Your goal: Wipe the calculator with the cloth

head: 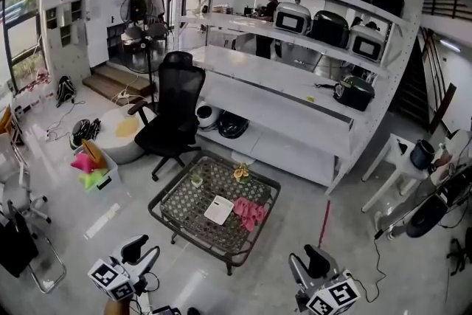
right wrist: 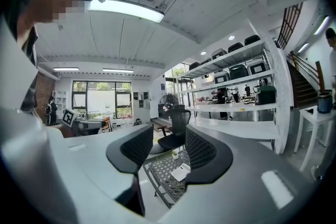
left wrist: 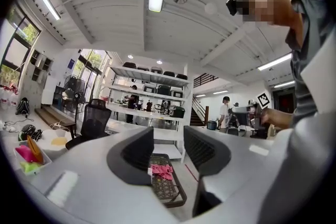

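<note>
A white calculator (head: 219,209) lies on a low dark mesh table (head: 181,212), with a pink cloth (head: 250,212) right beside it. My left gripper (head: 136,250) hangs at the bottom left of the head view, well short of the table, its jaws open and empty. My right gripper (head: 316,262) is at the bottom right, also open with nothing held. The left gripper view looks between the open jaws (left wrist: 168,152) at the pink cloth (left wrist: 161,171). Through the right gripper (right wrist: 169,150), the calculator (right wrist: 180,171) shows far off on the table.
A black office chair (head: 171,114) stands behind the table. White shelving (head: 295,92) with several rice cookers fills the back. A small plant pot (head: 196,179) and a yellow item (head: 240,173) sit on the table's far edge. A red-handled stick (head: 323,223) lies on the floor right of the table.
</note>
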